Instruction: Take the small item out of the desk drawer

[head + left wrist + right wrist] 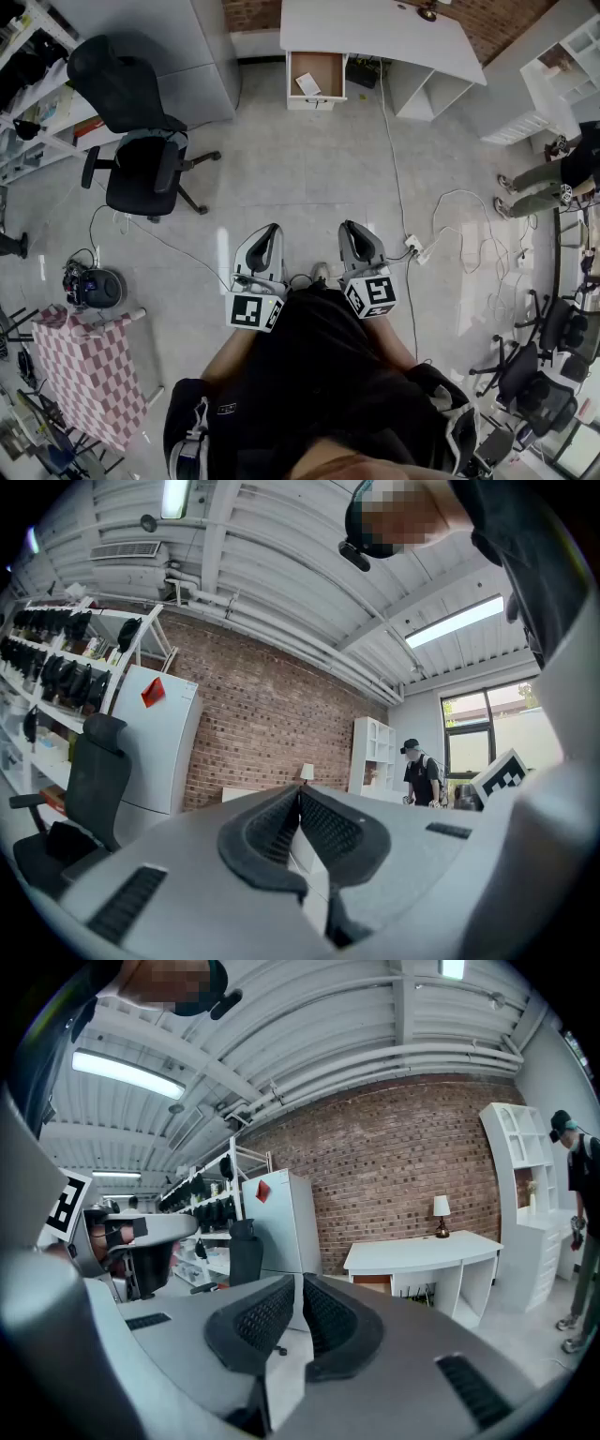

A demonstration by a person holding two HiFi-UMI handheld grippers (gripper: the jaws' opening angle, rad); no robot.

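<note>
A white desk (375, 28) stands at the far end of the room, and the right gripper view shows the same desk (422, 1252). Its wooden drawer (317, 73) is pulled open toward me. Inside lies a small white item (307, 83). I stand well back from the desk with both grippers held close to my body, pointing forward. My left gripper (271, 231) is shut with nothing between its ribbed pads (281, 822). My right gripper (350, 229) is likewise shut and holds nothing, its pads (323, 1312) nearly touching.
A black office chair (141, 141) stands at the left, beside a white cabinet. Cables and a power strip (413, 246) lie on the floor at the right. A person (548, 183) stands by the right shelves. A checkered-cloth table (89, 370) is at lower left.
</note>
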